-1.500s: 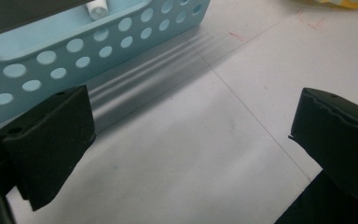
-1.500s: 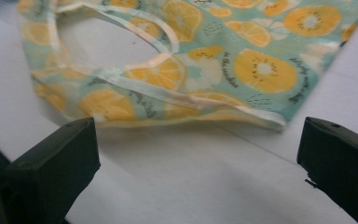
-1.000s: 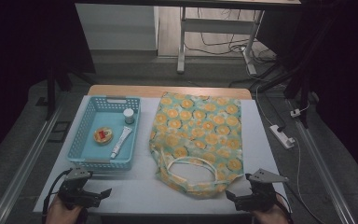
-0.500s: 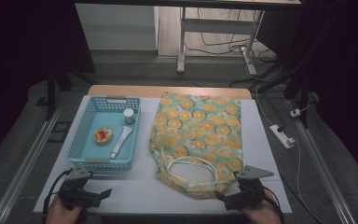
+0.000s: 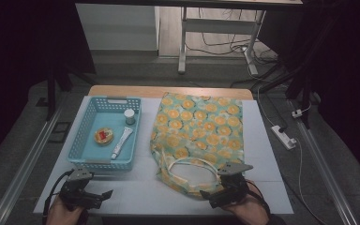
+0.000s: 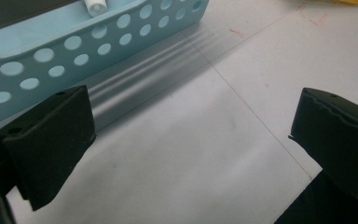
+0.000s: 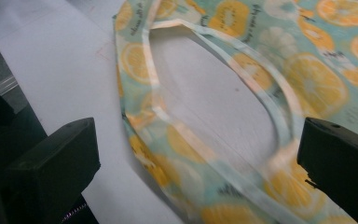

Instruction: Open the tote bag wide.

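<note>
Both tools gape wide, empty: right tool (image 5: 215, 193) over the bag (image 5: 199, 136), left tool (image 5: 104, 195) beside the basket (image 5: 85, 154).

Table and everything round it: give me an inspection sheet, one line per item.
Surface: white table, bare at the near edge.
Job's things: orange-print cloth bag lying flat, handles toward the person.
Clutter: blue basket holding a tube, a small bottle and a round tin.
Grippers: left gripper open beside the basket; right gripper open at the bag's near end.
Cables: power strip and leads on the floor.
Surroundings: desk legs behind, dark.
</note>
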Demonstrator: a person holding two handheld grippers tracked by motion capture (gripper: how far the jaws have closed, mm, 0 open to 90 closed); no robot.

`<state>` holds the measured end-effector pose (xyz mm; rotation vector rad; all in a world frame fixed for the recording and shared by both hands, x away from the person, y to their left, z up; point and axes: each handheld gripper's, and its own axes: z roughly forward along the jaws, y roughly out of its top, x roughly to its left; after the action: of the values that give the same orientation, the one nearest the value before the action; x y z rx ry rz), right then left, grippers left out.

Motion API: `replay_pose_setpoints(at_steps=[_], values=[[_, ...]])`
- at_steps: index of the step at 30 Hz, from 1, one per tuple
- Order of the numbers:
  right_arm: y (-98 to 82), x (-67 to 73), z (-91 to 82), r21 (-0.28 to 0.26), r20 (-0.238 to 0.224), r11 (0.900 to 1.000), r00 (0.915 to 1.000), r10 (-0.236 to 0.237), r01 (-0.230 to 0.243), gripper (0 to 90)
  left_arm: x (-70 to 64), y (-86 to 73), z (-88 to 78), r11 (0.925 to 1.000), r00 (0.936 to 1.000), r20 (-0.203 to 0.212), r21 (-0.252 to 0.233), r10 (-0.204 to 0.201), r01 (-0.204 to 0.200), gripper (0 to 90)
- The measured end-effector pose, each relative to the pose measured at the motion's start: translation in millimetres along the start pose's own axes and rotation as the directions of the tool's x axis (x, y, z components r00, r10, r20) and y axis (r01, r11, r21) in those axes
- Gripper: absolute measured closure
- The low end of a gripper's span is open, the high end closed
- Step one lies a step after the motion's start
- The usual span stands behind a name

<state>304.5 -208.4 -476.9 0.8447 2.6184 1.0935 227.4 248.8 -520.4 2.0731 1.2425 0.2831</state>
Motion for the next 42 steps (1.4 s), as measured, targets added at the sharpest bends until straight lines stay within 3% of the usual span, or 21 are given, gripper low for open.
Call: replay_pose_setpoints(at_steps=[15,22,26,27,30,31,32,33,34,35,37,42], values=[[22.4,13.9,40.8,0.061,-0.045,0.995,0.9965,-0.071,0.074,0.0,-1.4,0.7,1.2,0.9998,0.9999,-0.004,0.016,0.014,-0.014,0.0],[30.7,20.3,63.1,0.111,-0.066,0.987,0.9915,-0.112,0.119,8.2,-1.9,0.9,1.6,0.9996,0.9998,-0.004,0.020,0.019,-0.019,0.0],[32.0,23.0,72.8,0.147,-0.089,0.978,0.9863,-0.139,0.151,22.4,-2.4,1.1,1.9,0.9994,0.9997,-0.006,0.025,0.024,-0.024,0.0],[32.3,23.7,75.7,0.159,-0.107,0.975,0.9841,-0.142,0.158,34.4,-2.5,1.2,2.0,0.9993,0.9996,-0.007,0.026,0.026,-0.026,0.0],[33.3,21.7,77.3,0.173,-0.130,0.972,0.9822,-0.136,0.157,56.4,-2.8,1.2,2.1,0.9992,0.9996,-0.007,0.028,0.028,-0.027,0.0],[34.1,19.6,77.3,0.178,-0.150,0.973,0.9818,-0.117,0.143,63.0,-2.9,1.3,2.2,0.9992,0.9996,-0.007,0.029,0.028,-0.028,0.0],[34.1,19.6,77.3,0.178,-0.150,0.973,0.9818,-0.117,0.143,63.0,-3.0,1.3,2.3,0.9992,0.9996,-0.007,0.030,0.029,-0.029,0.0],[35.2,16.5,75.6,0.177,-0.162,0.975,0.9815,-0.102,0.131,74.4,-3.2,1.3,2.3,0.9991,0.9995,-0.008,0.031,0.030,-0.029,0.0],[35.2,16.5,75.6,0.177,-0.162,0.975,0.9815,-0.102,0.131,74.4,-3.4,1.4,2.5,0.9991,0.9995,-0.009,0.031,0.031,-0.030,0.0],[36.7,14.3,72.5,0.163,-0.159,0.978,0.9820,-0.102,0.128,83.3,-3.6,1.4,2.7,0.9990,0.9994,-0.010,0.032,0.032,-0.031,0.0],[40.2,10.2,67.2,0.138,-0.153,0.983,0.9833,-0.098,0.119,88.6,-3.6,1.5,2.8,0.9989,0.9994,-0.010,0.034,0.032,-0.032,0.0],[48.2,-5.7,59.5,0.120,-0.118,0.988,0.9897,-0.082,0.096,90.0,-3.7,1.6,3.0,0.9988,0.9994,-0.010,0.037,0.033,-0.032,0.0]])
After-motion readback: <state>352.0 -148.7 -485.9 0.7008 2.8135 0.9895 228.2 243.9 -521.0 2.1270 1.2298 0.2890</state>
